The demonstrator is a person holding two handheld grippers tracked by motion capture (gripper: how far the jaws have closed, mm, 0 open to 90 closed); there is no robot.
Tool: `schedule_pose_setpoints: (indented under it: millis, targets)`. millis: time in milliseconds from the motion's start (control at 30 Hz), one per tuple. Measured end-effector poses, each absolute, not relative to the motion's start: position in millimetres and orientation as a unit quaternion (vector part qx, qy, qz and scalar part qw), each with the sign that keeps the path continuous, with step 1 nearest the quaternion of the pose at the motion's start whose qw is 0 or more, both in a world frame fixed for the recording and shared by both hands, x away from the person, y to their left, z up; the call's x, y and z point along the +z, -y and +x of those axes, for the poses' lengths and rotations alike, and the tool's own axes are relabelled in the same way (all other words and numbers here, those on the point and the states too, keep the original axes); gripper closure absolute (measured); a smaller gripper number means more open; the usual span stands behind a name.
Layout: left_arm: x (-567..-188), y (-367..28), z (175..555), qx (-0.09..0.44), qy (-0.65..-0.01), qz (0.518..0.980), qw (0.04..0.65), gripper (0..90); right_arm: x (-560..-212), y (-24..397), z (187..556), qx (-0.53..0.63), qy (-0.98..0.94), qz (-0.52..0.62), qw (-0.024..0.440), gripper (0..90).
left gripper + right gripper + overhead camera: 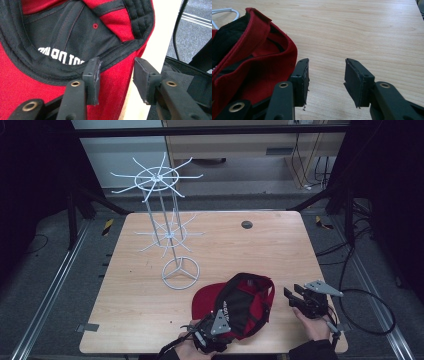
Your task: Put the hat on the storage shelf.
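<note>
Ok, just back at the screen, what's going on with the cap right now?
A person works at the table with a gripper in each hand. The cap, red and black, lies upside down near the front edge. The left gripper is at its rim, red fabric between the jaws but the pads not yet pressing. The right gripper waits open beside the cap, holding nothing. The white wire rack stands behind, bare.

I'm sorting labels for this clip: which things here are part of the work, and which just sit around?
In the work:
- red and black cap, upside down
- left gripper, its fingers either side of the cap's edge
- right gripper, open beside the cap
- white wire rack, probably

Lying about:
- dark round disc on the table
- floor cables
</note>
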State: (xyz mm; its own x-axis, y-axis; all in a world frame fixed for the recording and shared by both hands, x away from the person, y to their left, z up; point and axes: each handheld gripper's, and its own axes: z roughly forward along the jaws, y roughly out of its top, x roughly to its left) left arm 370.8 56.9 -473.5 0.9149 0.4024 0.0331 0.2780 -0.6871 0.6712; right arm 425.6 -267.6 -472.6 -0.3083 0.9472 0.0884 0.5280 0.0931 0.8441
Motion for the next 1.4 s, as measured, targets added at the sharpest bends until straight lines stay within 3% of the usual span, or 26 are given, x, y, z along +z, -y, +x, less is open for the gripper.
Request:
schedule_pose_setpoints:
  millis: [67,167,500,633,800,933,1400]
  targets:
    - [-474,-56,370,0.090,-0.191,0.911,0.354,55.7,-473,268,426,0.414,-0.695,0.531,0.253,54.3]
    - [-473,-53,372,0.071,-0.198,0.906,0.368,46.3,-473,268,426,0.414,-0.695,0.531,0.253,54.2]
    - [-474,-26,371,0.082,-0.173,0.914,0.359,43.7,-473,268,426,0.414,-0.695,0.530,0.253,54.3]
    - [-477,-13,372,0.079,-0.170,0.918,0.350,48.2,-473,269,427,0.413,-0.695,0.530,0.254,54.6]
    - [-478,-10,374,0.069,-0.168,0.921,0.346,68.9,-473,269,427,0.414,-0.696,0.529,0.253,55.2]
    - [-469,-14,376,0.058,-0.164,0.915,0.365,78.1,-474,268,427,0.414,-0.696,0.530,0.250,55.7]
    - [-419,-36,386,0.083,-0.167,0.883,0.430,82.8,-473,261,421,0.428,-0.710,0.507,0.237,56.5]
